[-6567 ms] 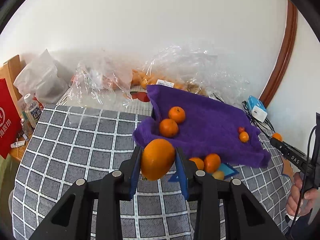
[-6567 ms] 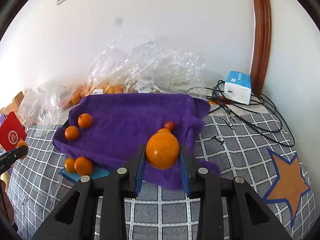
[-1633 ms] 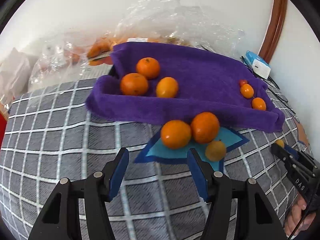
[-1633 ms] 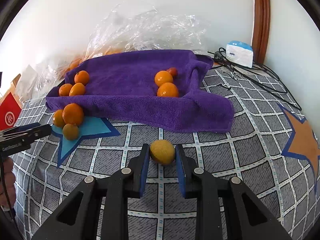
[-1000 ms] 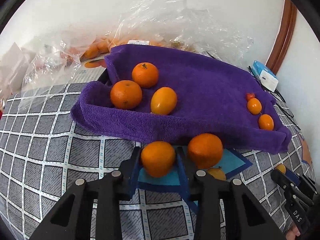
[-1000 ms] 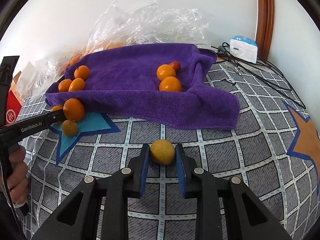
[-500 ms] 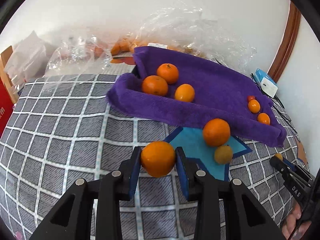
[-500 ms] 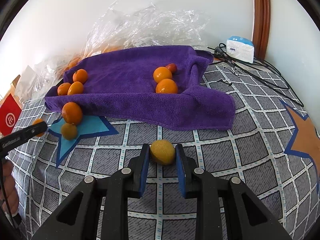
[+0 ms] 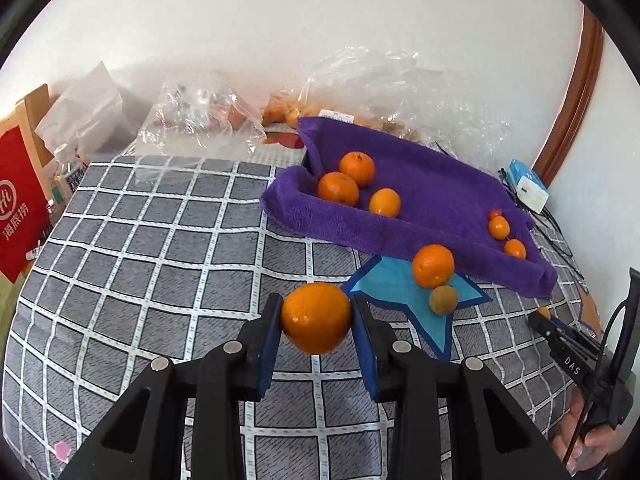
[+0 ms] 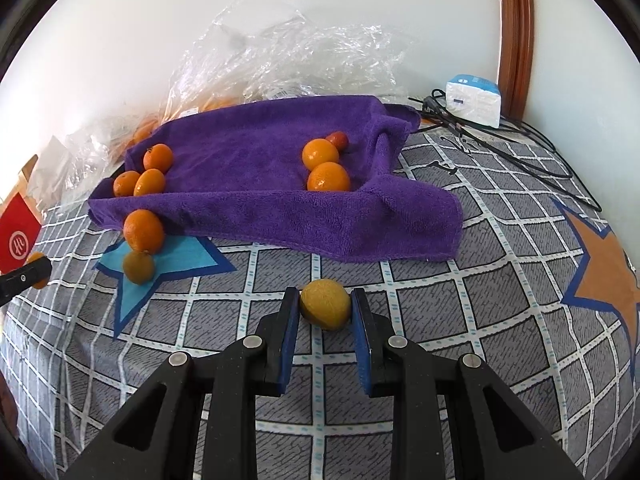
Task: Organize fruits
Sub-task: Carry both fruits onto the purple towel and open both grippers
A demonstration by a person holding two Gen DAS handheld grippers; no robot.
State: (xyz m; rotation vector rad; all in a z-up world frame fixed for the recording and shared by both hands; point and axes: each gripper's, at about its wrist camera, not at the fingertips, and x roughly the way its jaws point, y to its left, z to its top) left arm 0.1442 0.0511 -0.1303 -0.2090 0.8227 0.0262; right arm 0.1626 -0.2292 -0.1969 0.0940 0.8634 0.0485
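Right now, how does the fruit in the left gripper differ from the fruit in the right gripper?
The deep orange round fruit in the left gripper looks smooth and glossy; the yellow-orange fruit in the right gripper is paler, duller and smaller between its fingers. Both are round citrus, clamped over the grey checked cloth.

At lower centre of the frame the left gripper (image 9: 316,320) clamps an orange (image 9: 315,318) between its blue pads. At upper right a purple towel (image 9: 432,188) carries several oranges (three grouped at its left end), and two more fruits lie just below it on a blue star (image 9: 404,292).
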